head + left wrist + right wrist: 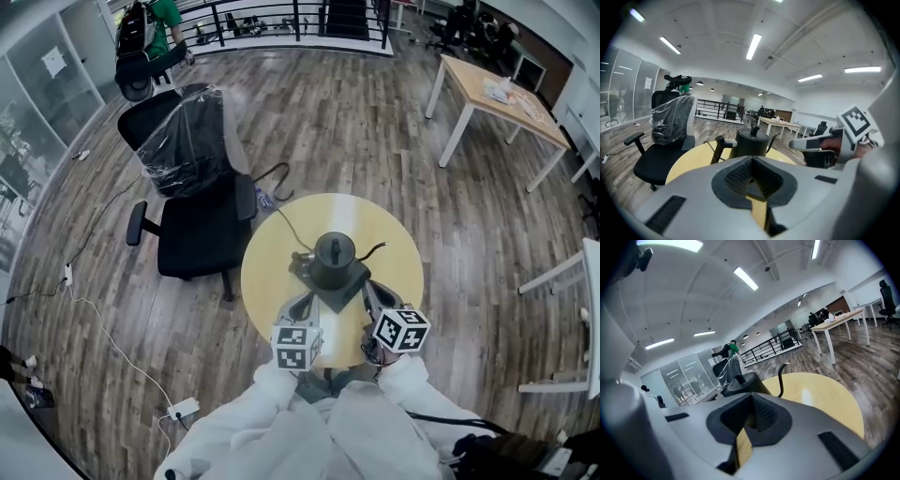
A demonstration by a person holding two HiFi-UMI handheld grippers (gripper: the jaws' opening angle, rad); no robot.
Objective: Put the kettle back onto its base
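Note:
A black gooseneck kettle (335, 261) stands upright on a dark square base (341, 294) near the middle of the round yellow table (272, 272). Its thin spout (375, 249) points right. My left gripper (305, 302) and right gripper (368, 292) hover side by side just in front of the base, apart from the kettle. In the left gripper view the left gripper (752, 159) is shut on nothing, with the kettle (752, 140) beyond it and the right gripper (820, 145) beside it. The right gripper (751, 397) is likewise shut and empty, with the kettle (745, 383) ahead on its left.
A black office chair (192, 187) wrapped in plastic film stands left of the table. A cord (286, 225) runs from the base off the table's far edge. A power strip (183, 408) lies on the wooden floor. A wooden desk (497, 98) stands at the back right.

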